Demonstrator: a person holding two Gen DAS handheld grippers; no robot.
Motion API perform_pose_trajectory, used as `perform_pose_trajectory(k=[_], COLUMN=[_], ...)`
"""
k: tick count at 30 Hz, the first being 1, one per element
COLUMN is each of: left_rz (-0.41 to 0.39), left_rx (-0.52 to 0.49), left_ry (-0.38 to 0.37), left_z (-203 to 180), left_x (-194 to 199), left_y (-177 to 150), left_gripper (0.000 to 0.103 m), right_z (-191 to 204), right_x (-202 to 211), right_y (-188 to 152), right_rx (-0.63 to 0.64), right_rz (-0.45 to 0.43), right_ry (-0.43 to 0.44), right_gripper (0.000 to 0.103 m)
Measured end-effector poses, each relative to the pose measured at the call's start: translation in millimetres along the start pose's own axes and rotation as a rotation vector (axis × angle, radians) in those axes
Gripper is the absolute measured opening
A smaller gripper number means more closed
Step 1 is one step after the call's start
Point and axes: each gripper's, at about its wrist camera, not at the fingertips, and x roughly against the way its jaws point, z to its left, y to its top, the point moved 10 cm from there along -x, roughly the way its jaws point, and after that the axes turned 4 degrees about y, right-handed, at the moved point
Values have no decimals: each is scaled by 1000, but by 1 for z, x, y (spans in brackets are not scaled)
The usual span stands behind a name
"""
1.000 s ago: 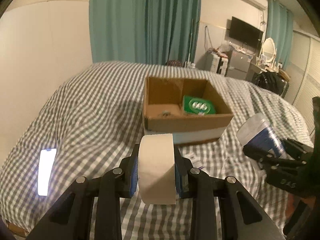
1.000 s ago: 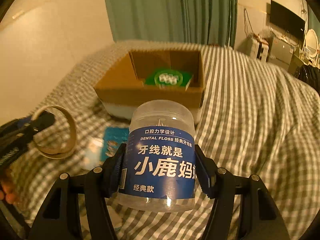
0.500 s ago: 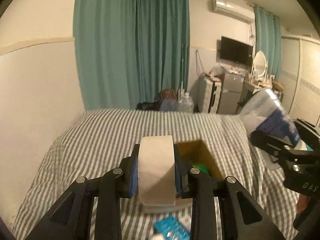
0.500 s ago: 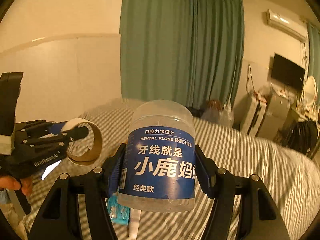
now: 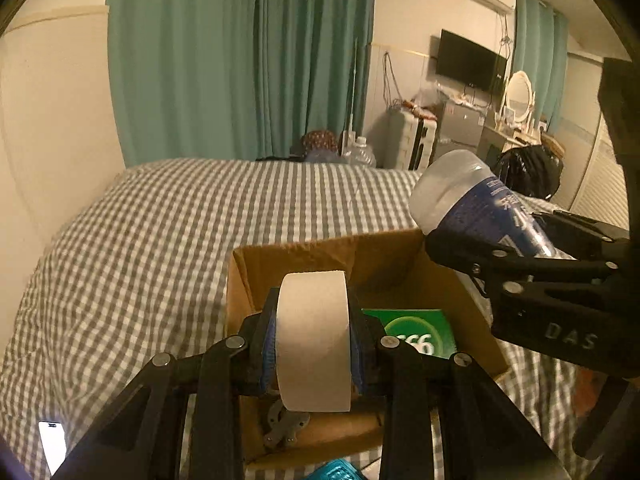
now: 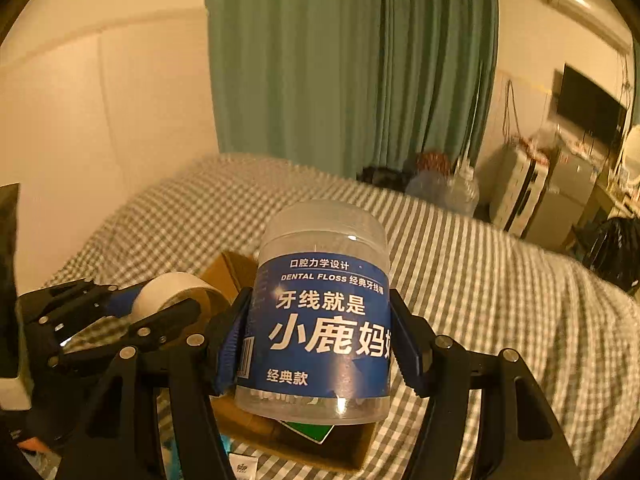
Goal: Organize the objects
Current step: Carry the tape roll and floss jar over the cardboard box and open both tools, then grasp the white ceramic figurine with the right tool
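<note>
- While both tools hang over the bed, the left tool (image 5: 314, 344) is clamped on a roll of tape (image 5: 314, 340), its pads pressed flat against the roll's two sides, with the roll standing on edge.
- Just below and ahead of it sits the cardboard box (image 5: 288, 256), open-topped, resting on the checked bed (image 5: 140, 240); the roll is above the box's near left part.
- Inside the box lies a green packet (image 5: 416, 332) toward the right side, and a small metal piece (image 5: 286, 424) shows near the front wall.
- To the right, the right tool (image 6: 320, 340) is closed around a dental floss jar (image 6: 324, 312), gripping its blue-labelled body; seen from the left wrist, the jar tilts over the box's far right corner.
- A lit phone (image 5: 52, 446) lies at the bed's near left edge, well apart from the box.
- Judged from this, the step in hand is carrying both things to the box.
- Next, each tool likely needs lowering into a free part of the box, clear of the green packet, before opening.
</note>
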Motion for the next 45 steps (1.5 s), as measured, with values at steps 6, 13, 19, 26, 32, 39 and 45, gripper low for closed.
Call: perform_pose_trajectory(k=[6, 13, 19, 26, 32, 39, 45], left_rz=[33, 27, -38, -77, -160, -199, -178], left_rx=[-8, -1, 9, 38, 22, -8, 58], left_ry=[-12, -10, 28, 30, 73, 67, 98], left_z=[-3, -4, 1, 13, 22, 31, 49], left_x=[-14, -4, 31, 94, 168, 232, 241], left_y=[-22, -28, -15, -7, -7, -44, -90], left_gripper=[29, 32, 83, 96, 103, 103, 103], right_z=[-5, -3, -5, -4, -2, 23, 50], right_x=[-34, -36, 10, 94, 178, 235, 236], right_y=[-25, -37, -15, -5, -1, -25, -75], right_rx=[-51, -96, -73, -38, -5, 71, 68], right_rz=[50, 54, -62, -146, -235, -237, -185], right_ry=[10, 28, 29, -21, -91, -104, -106], right_gripper=[63, 67, 84, 92, 103, 103, 103])
